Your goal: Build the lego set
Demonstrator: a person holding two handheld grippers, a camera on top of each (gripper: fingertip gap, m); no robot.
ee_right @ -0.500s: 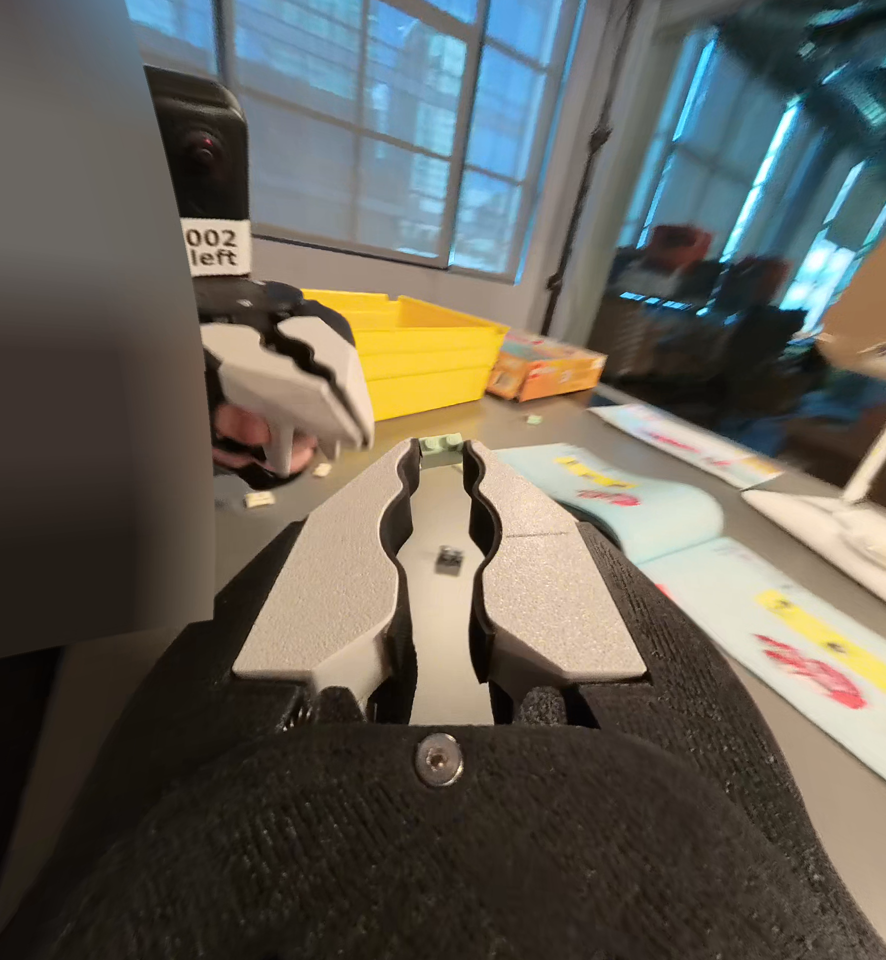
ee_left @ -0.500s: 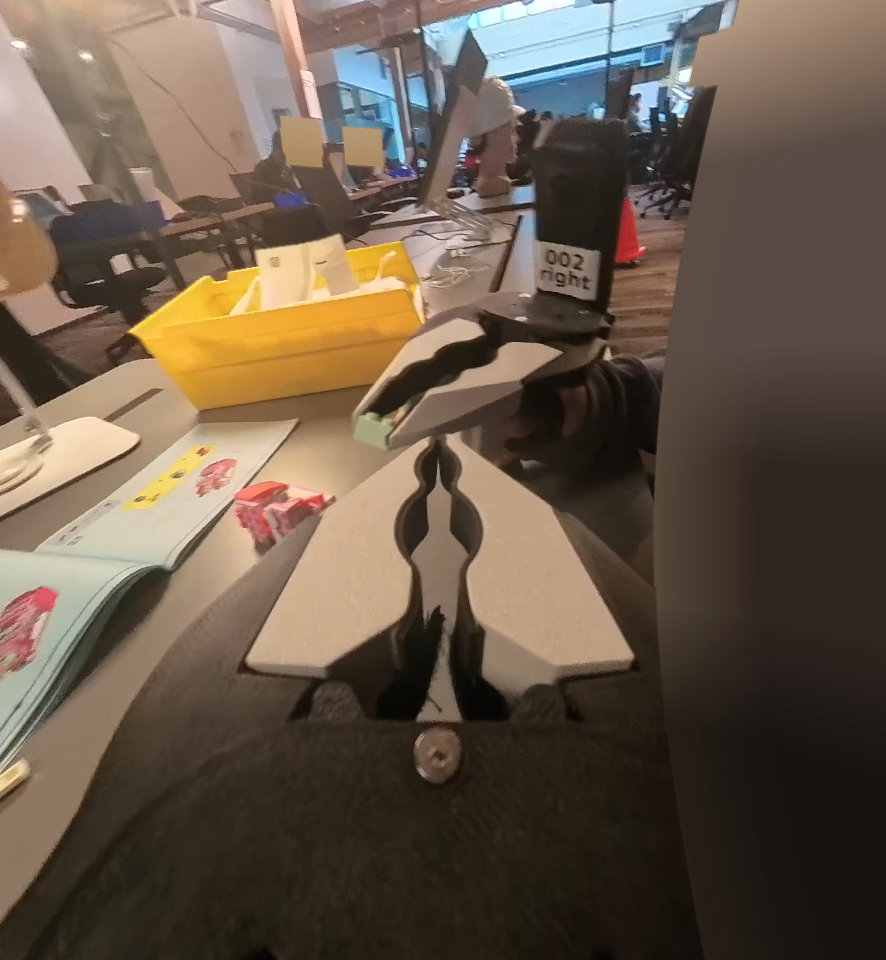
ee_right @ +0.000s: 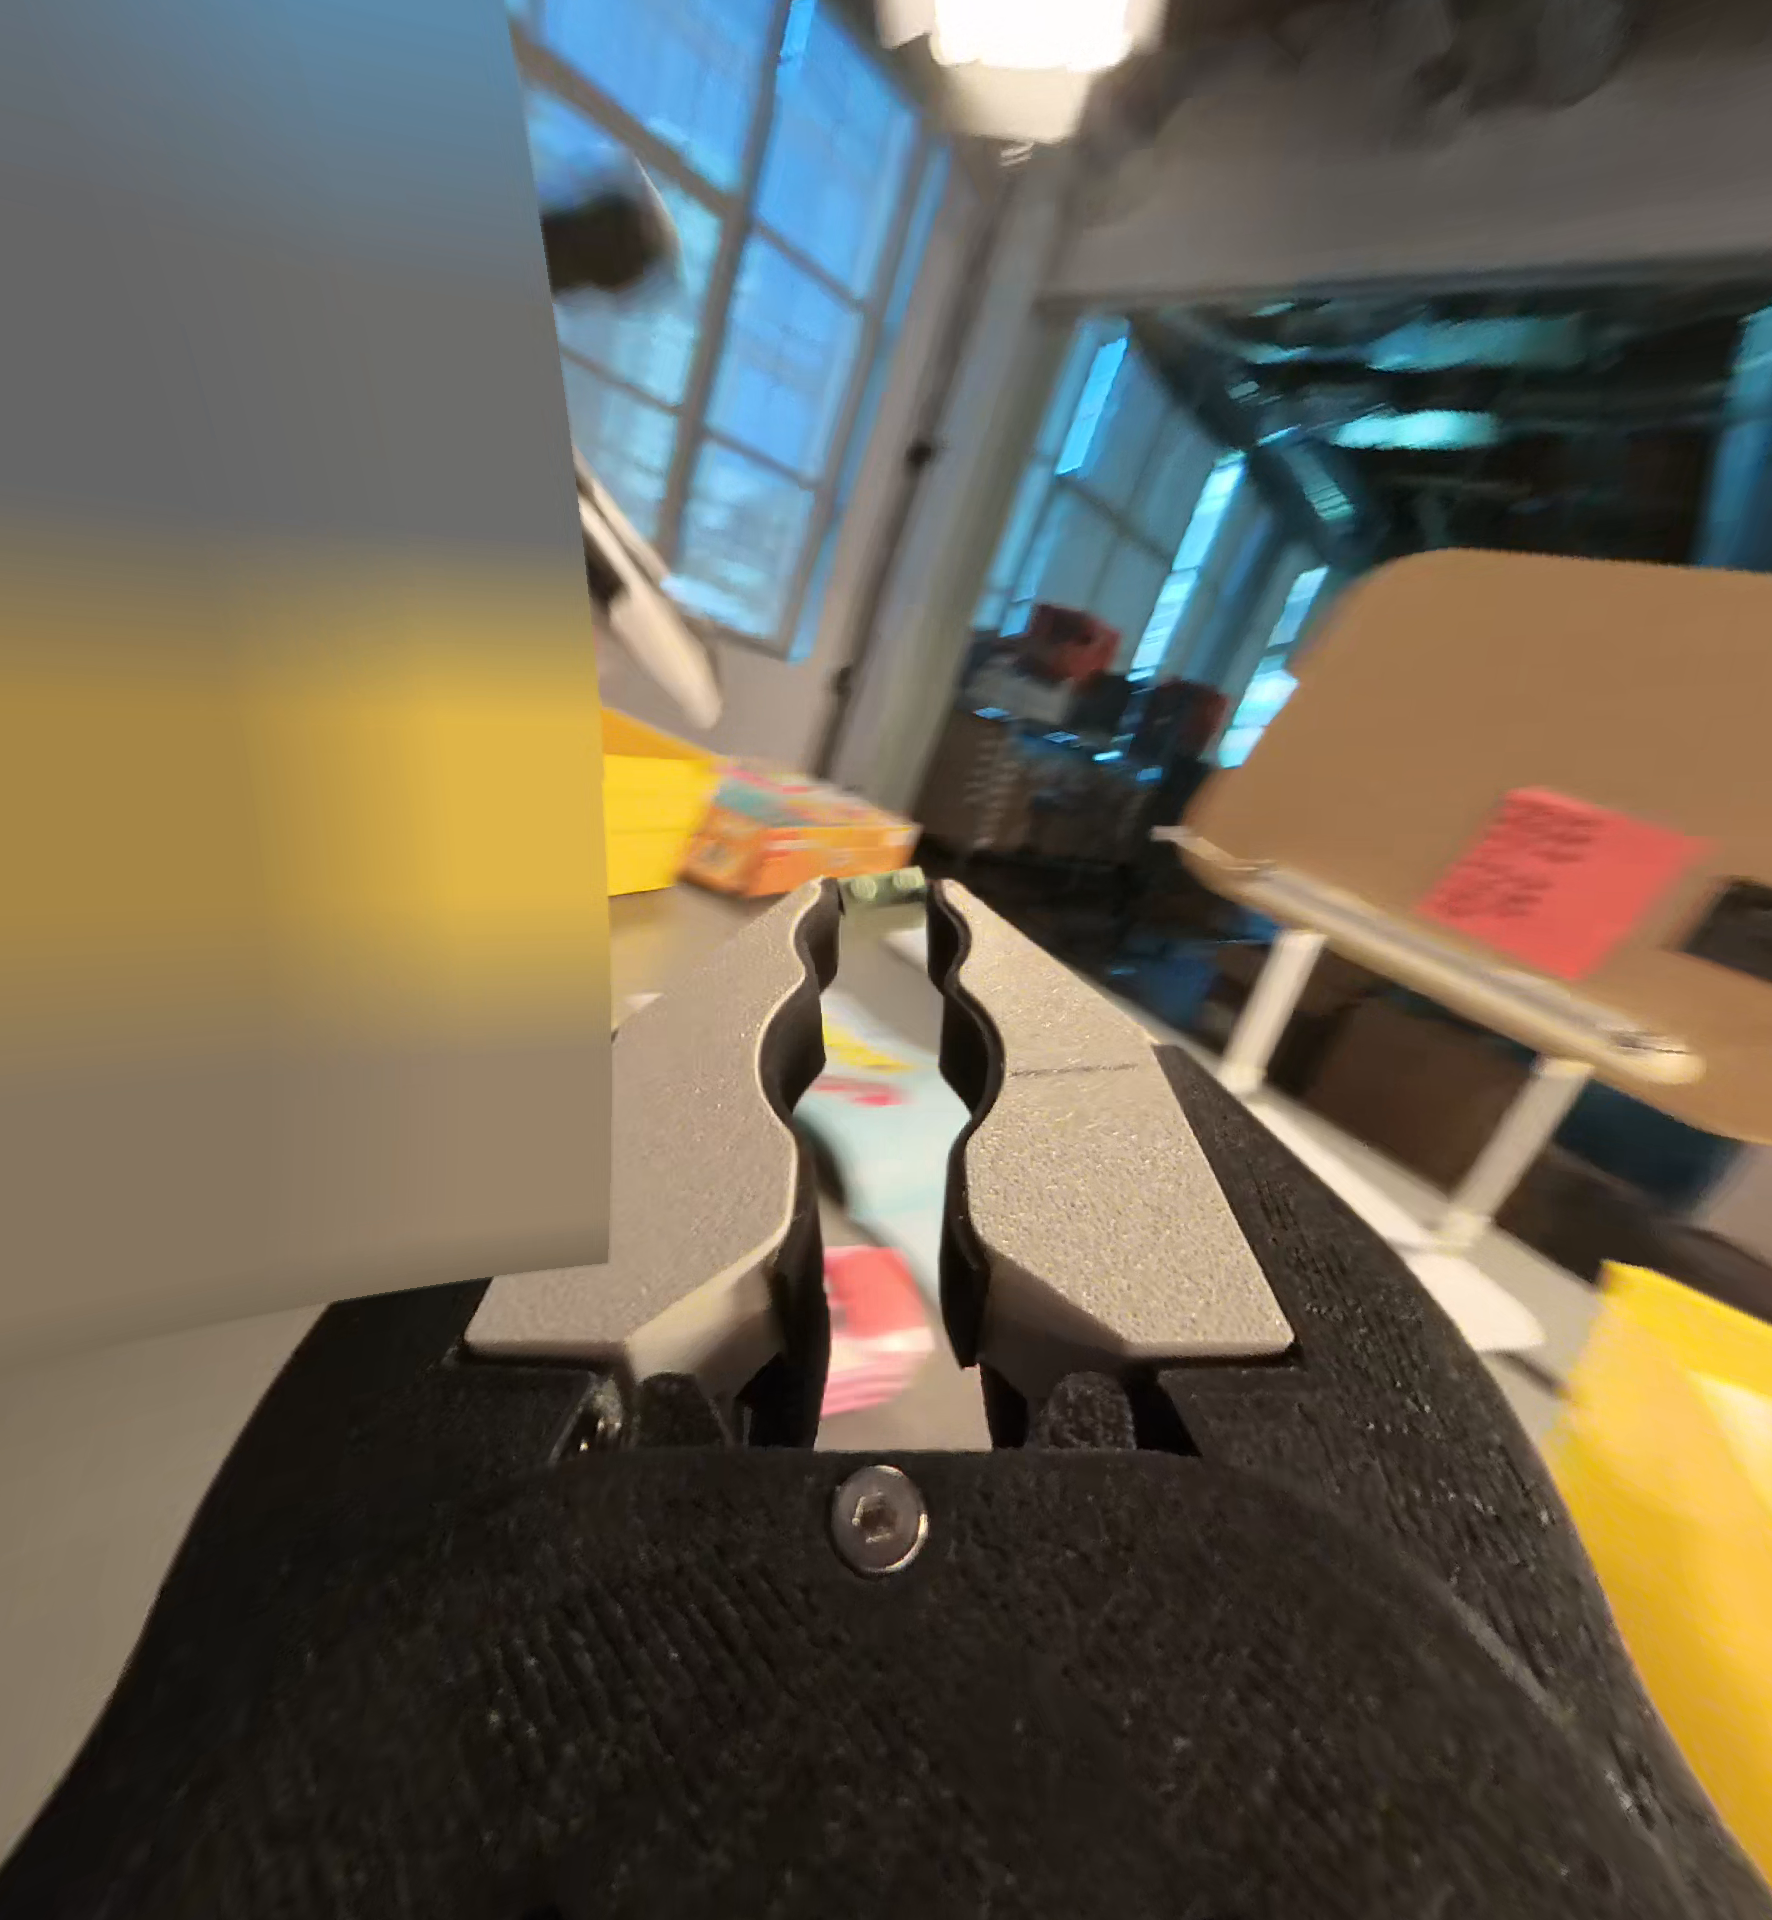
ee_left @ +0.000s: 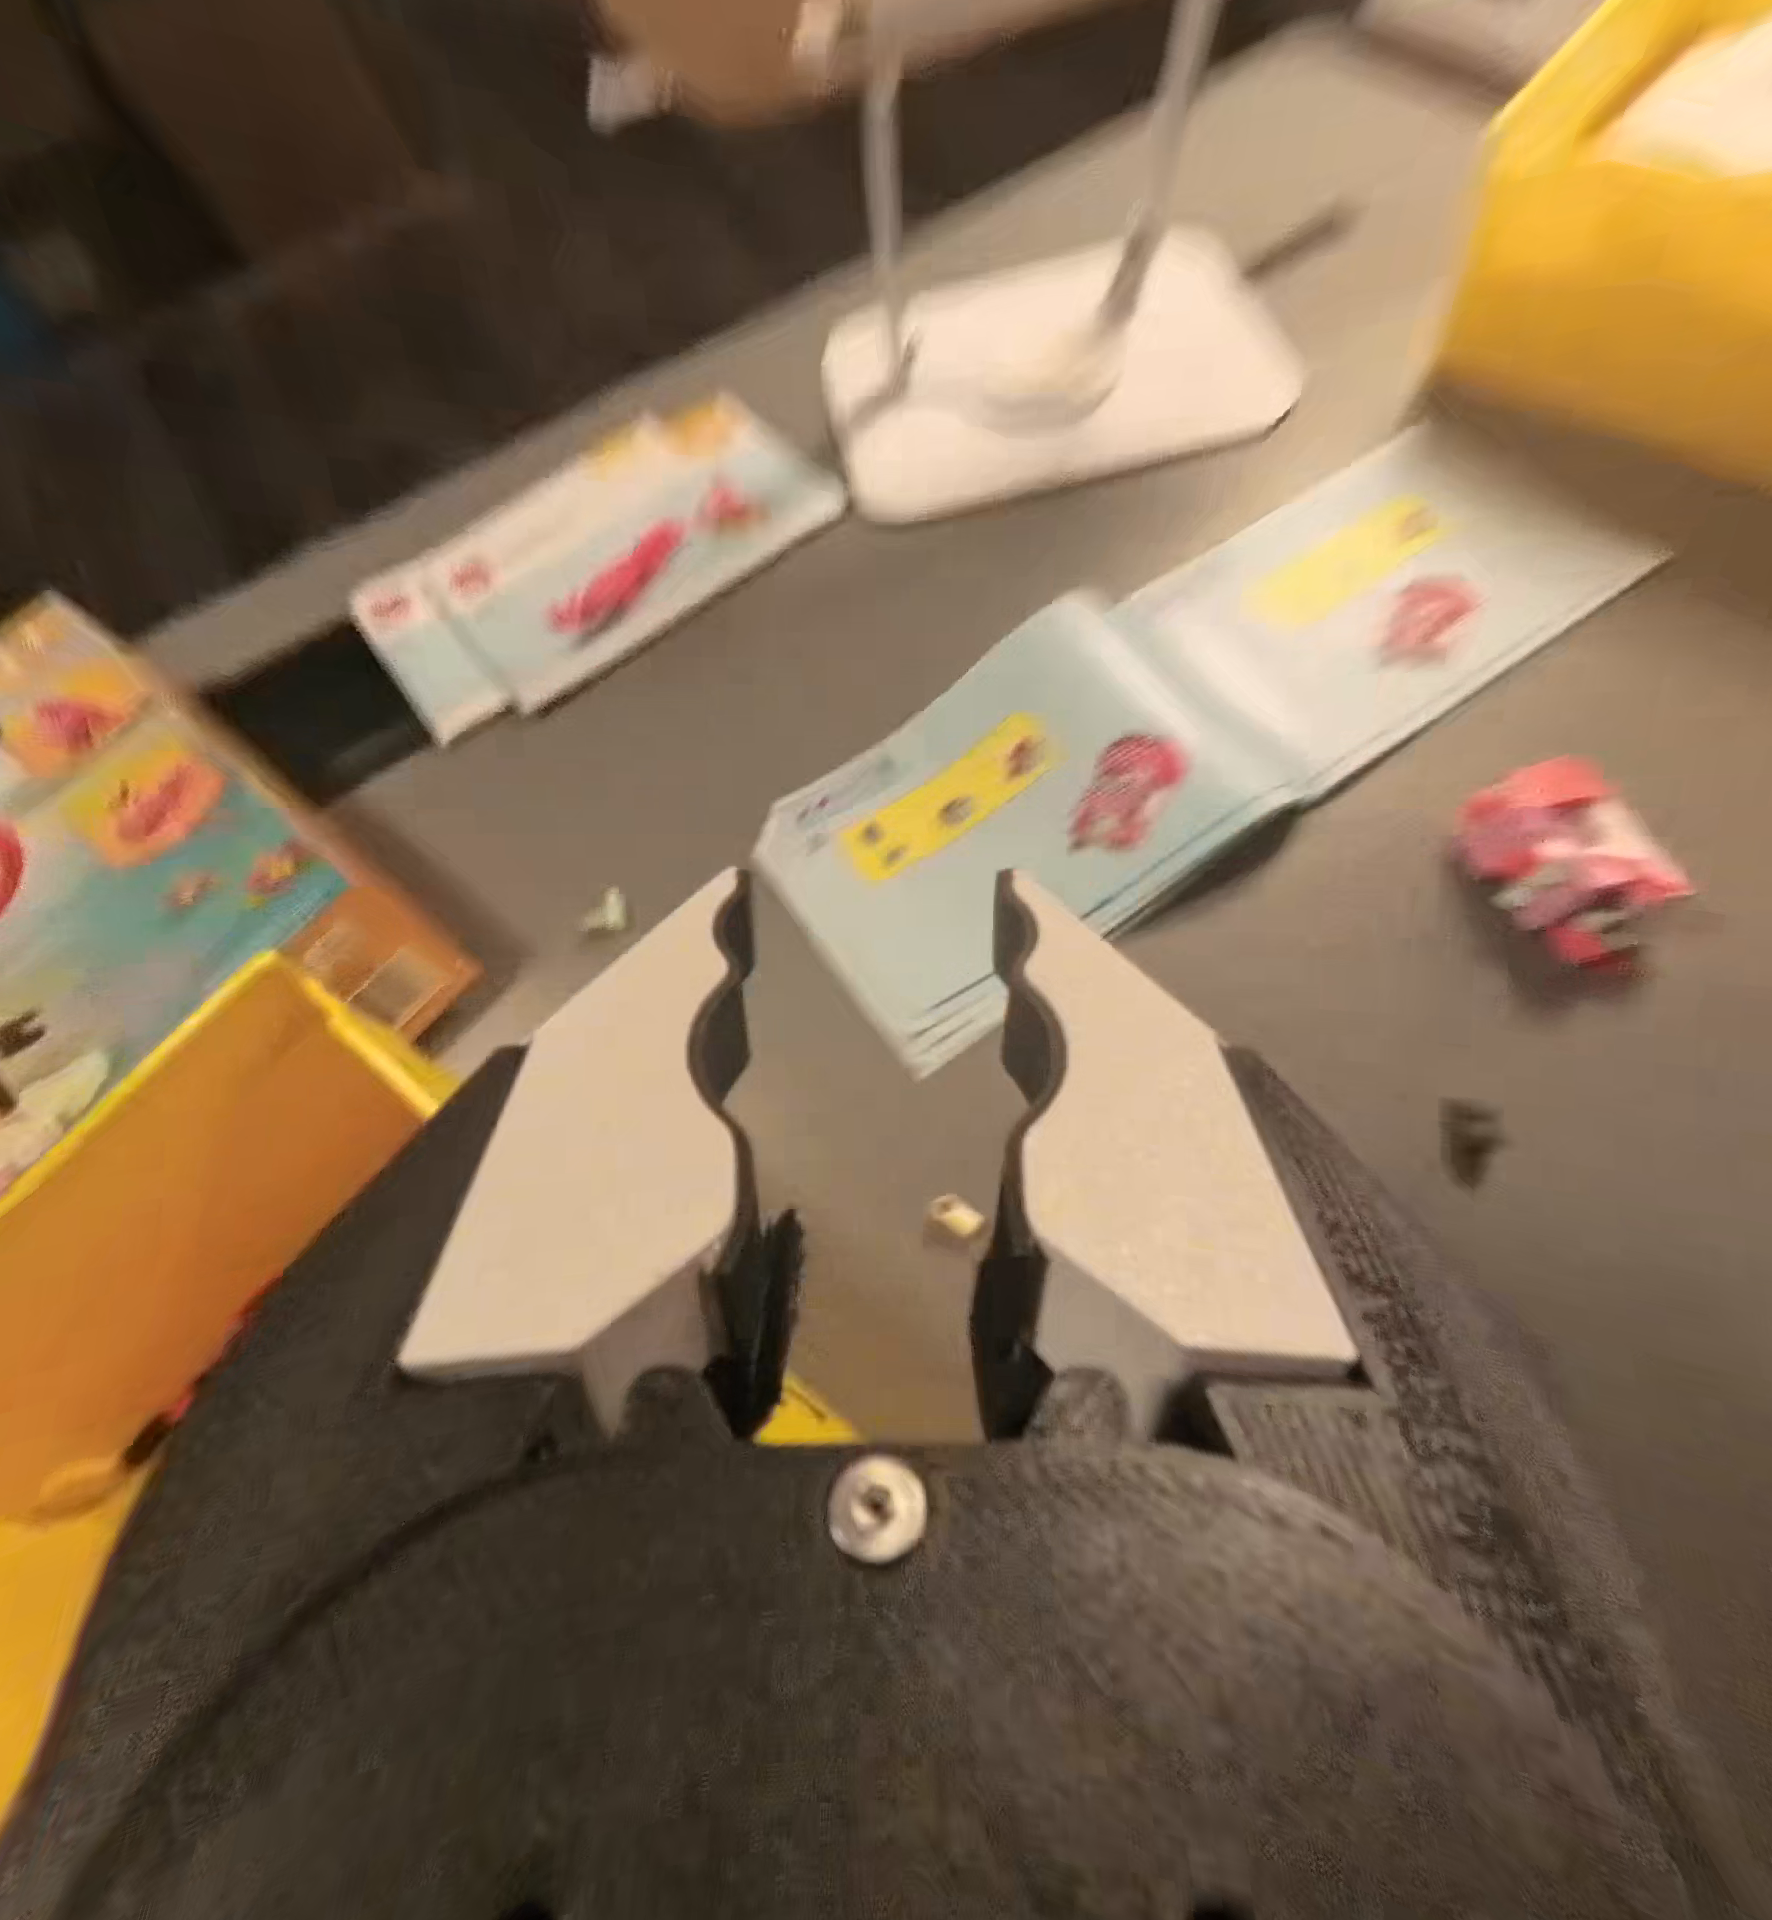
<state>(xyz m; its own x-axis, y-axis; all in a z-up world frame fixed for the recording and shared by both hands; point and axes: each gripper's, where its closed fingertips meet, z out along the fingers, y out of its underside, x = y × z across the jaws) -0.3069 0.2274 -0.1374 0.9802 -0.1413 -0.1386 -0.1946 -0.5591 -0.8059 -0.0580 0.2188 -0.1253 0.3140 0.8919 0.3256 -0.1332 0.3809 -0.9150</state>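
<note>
Two grippers: right gripper (ee_right: 884, 889) pinches a pale green brick (ee_right: 888, 891) at its fingertips; left gripper (ee_left: 871, 894) gapes empty above an open instruction booklet (ee_left: 1121, 790)

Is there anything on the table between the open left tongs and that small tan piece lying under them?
Nothing visible. The left tongs stand open and bare, and the small tan piece lies on the grey table in the gap between the fingers. The open booklet lies farther ahead.
</note>
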